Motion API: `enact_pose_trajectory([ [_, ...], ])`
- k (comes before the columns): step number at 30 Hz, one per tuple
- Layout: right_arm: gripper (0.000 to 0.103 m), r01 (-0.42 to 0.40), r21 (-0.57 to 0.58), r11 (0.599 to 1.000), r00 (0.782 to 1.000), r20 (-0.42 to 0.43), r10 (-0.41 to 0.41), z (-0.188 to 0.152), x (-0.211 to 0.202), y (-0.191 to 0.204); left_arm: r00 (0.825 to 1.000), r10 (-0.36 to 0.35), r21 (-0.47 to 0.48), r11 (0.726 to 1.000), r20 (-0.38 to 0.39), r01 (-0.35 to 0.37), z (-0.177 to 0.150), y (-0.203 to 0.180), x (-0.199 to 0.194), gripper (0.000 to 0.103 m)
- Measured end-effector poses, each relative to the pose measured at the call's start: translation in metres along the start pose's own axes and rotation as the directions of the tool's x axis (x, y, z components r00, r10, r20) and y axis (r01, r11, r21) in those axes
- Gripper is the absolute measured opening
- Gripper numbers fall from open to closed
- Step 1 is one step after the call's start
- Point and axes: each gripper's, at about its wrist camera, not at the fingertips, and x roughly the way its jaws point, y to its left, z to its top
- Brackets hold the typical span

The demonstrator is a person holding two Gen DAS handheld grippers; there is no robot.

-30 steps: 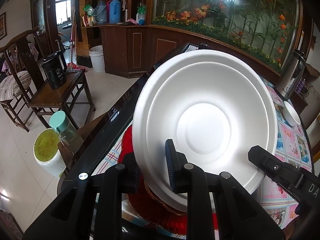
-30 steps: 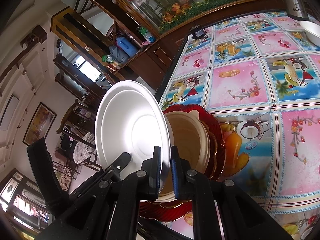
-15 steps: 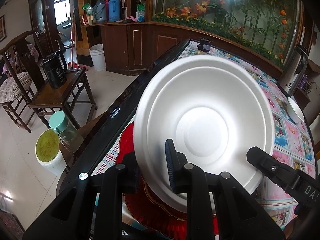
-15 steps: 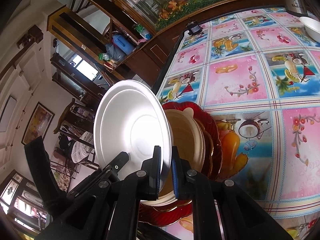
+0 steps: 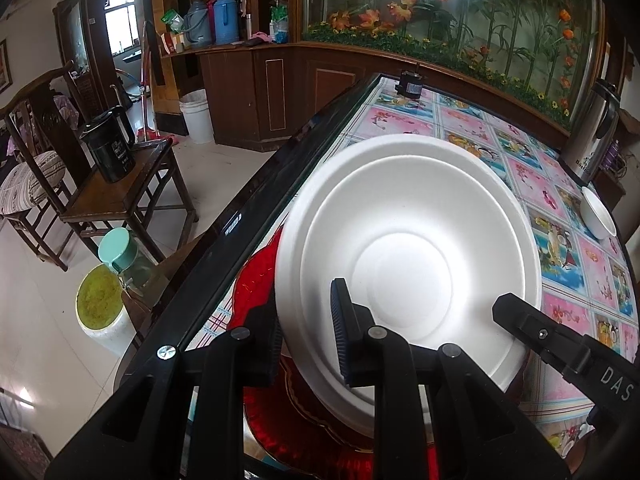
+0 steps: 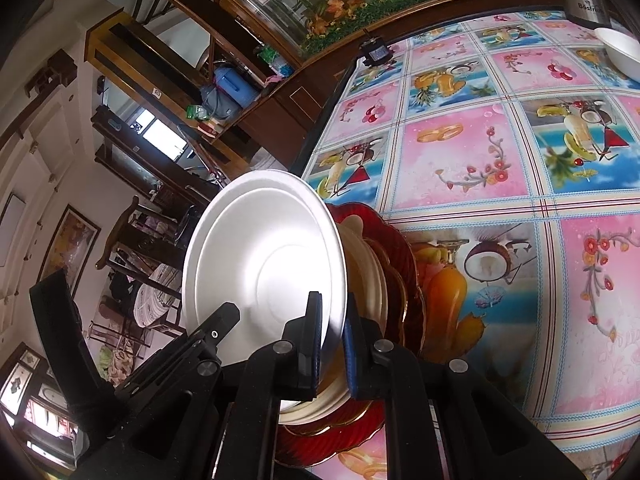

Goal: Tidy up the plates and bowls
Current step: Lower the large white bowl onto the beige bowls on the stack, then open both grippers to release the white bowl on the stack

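Observation:
A white plate is held tilted just above a stack of cream plates on a red scalloped plate. It also shows in the right wrist view. My left gripper is shut on the white plate's near rim. My right gripper is shut on the rim's other side; its finger shows in the left wrist view. A white bowl sits far right on the table.
The table carries a pink and blue patterned cloth with a black edge. A steel kettle and a small black object stand at the far end. A wooden chair with a black jug stands left.
The white plate has come down and tilted flatter toward the stack, with both grippers still on its rim. More of the tablecloth shows behind it.

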Motion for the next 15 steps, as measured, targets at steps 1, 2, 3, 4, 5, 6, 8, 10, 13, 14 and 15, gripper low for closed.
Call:
enact_pose_trajectory([
  [1,0.011,-0.001,0.0,1.0,1.0,0.0,0.001,0.0004,0.0005,-0.0003,1.0,0.0,0.001,1.0,-0.001,0.0,-0.0001,-0.0003,0.0004,0.02],
  [2,0.011,-0.001,0.0,1.0,1.0,0.0,0.001,0.0006,0.0008,-0.0005,1.0,0.0,0.002,1.0,-0.002,0.0,-0.0001,-0.0004,0.0011,0.02],
  [3,0.011,-0.002,0.0,1.0,1.0,0.0,0.002,0.0009,0.0011,-0.0007,1.0,0.003,0.004,1.0,-0.002,-0.003,-0.0001,-0.0011,0.002,0.02],
  [4,0.011,-0.002,0.0,1.0,1.0,0.001,0.002,0.001,0.0012,-0.0006,1.0,0.004,0.005,1.0,-0.002,-0.004,0.0001,-0.0015,0.0023,0.02],
  [5,0.011,-0.002,0.0,1.0,1.0,0.001,0.002,0.0004,0.0006,-0.0002,1.0,0.004,0.005,1.0,-0.004,-0.004,0.0,-0.001,0.0028,0.02],
  [6,0.011,-0.002,0.0,1.0,1.0,0.001,0.002,0.0006,0.0008,-0.0004,1.0,0.004,0.005,1.0,-0.005,-0.004,0.0004,-0.0016,0.003,0.02],
  [8,0.011,-0.002,0.0,1.0,1.0,0.001,0.002,0.0009,0.0007,-0.0002,1.0,0.004,0.003,1.0,-0.008,-0.004,0.0005,-0.0009,0.0039,0.02],
  [10,0.011,-0.002,-0.001,1.0,1.0,0.002,0.002,0.0019,0.0014,-0.0003,1.0,0.004,0.003,1.0,-0.01,-0.004,0.0012,-0.001,0.0048,0.02],
  [13,0.011,0.004,-0.003,1.0,1.0,0.008,-0.003,0.002,0.0006,0.0,1.0,0.006,0.004,1.0,-0.013,-0.006,0.0016,-0.0008,0.006,0.02],
  [14,0.011,0.008,-0.006,1.0,1.0,0.012,-0.008,0.0021,0.0006,0.0003,1.0,0.005,0.002,1.0,-0.015,-0.004,0.0015,-0.0002,0.0063,0.02],
  [15,0.011,0.009,-0.007,1.0,1.0,0.014,-0.009,0.0024,0.001,0.0003,1.0,0.004,0.001,1.0,-0.017,-0.004,0.0018,0.0002,0.0069,0.02],
])
